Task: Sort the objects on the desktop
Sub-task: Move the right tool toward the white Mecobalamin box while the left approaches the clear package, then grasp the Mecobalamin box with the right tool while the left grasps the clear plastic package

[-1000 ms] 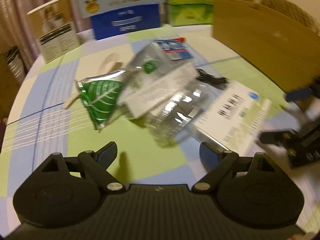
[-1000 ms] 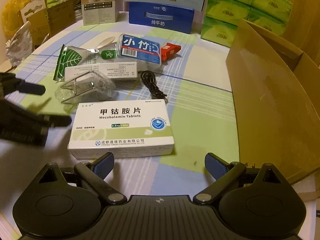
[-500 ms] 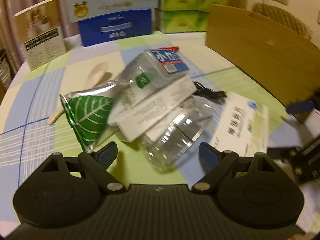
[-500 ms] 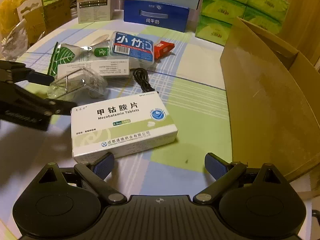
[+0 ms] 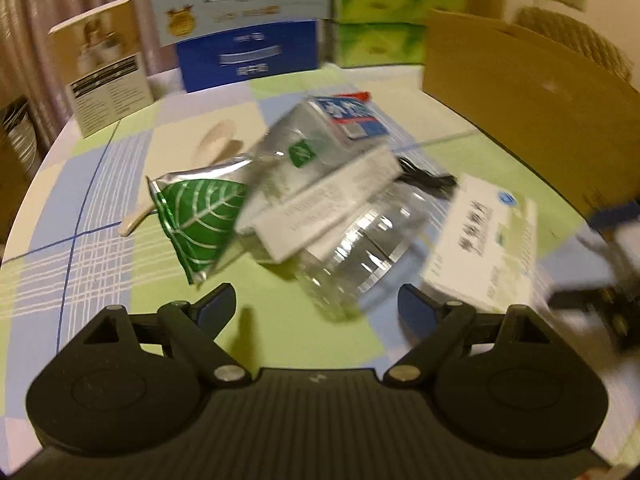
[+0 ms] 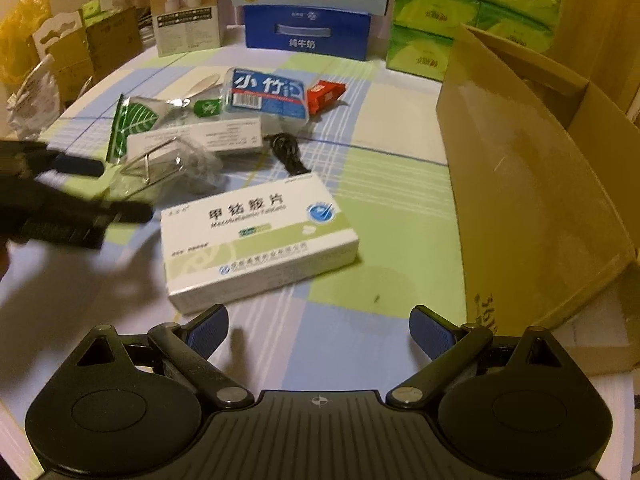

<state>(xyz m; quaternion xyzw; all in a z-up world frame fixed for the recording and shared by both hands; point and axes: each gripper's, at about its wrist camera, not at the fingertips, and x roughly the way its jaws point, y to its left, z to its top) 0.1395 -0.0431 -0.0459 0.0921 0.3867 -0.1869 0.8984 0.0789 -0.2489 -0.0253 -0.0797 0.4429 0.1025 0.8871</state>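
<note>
Both tongs wide and empty over the table.
We held the left gripper (image 5: pixel 316 306) before the clear container (image 5: pixel 356 252), the right gripper (image 6: pixel 318 326) before the tablet box (image 6: pixel 256 240).

White medicine box (image 6: pixel 260 240) beside cardboard carton (image 6: pixel 532 208)

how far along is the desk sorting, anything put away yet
Nothing looks sorted yet. The visible part of the cardboard box shows nothing inside. Both the left gripper and the right gripper are open and empty. Left to sort: the tablet box, clear plastic container, green leaf packet, blue-label case, red packet and black cable.
</note>
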